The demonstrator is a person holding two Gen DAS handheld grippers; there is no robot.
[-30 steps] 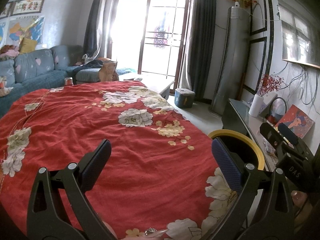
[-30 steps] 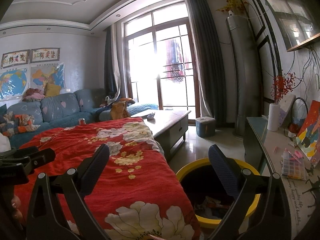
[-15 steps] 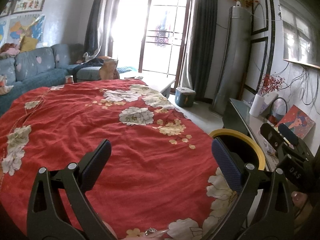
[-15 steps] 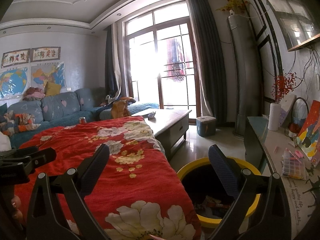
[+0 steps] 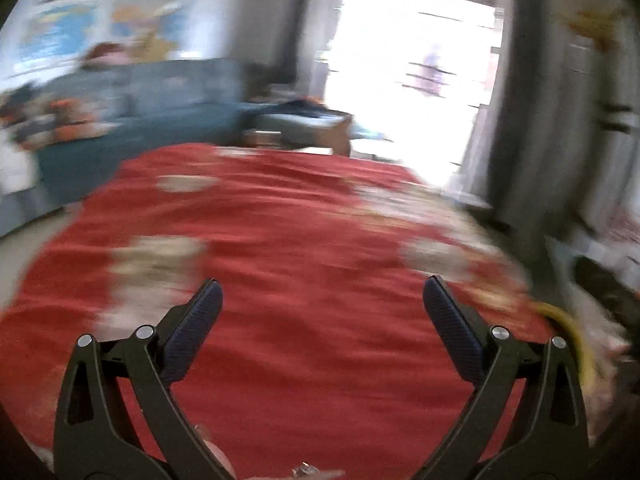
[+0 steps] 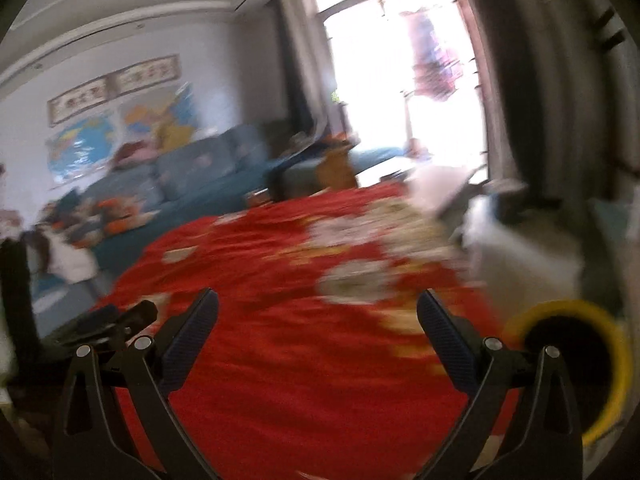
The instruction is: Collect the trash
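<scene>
Both views are motion-blurred. My left gripper (image 5: 322,304) is open and empty above the red floral cloth (image 5: 304,264). My right gripper (image 6: 318,314) is open and empty above the same cloth (image 6: 304,344). The yellow-rimmed black trash bin (image 6: 576,356) stands at the lower right of the right wrist view; only a strip of its yellow rim (image 5: 568,332) shows in the left wrist view. The left gripper's body (image 6: 104,324) shows at the left edge of the right wrist view. I see no trash on the cloth.
A blue sofa (image 6: 192,176) with cushions and clutter runs along the far wall under maps. A bright glass door (image 5: 416,80) with dark curtains is at the back. A low table (image 6: 404,168) stands beyond the cloth. A side counter (image 5: 600,272) lies on the right.
Both grippers have swung quickly to the left, blurring the views. The bin has slid toward the right edge of both views and more of the sofa shows. Both stay open.
</scene>
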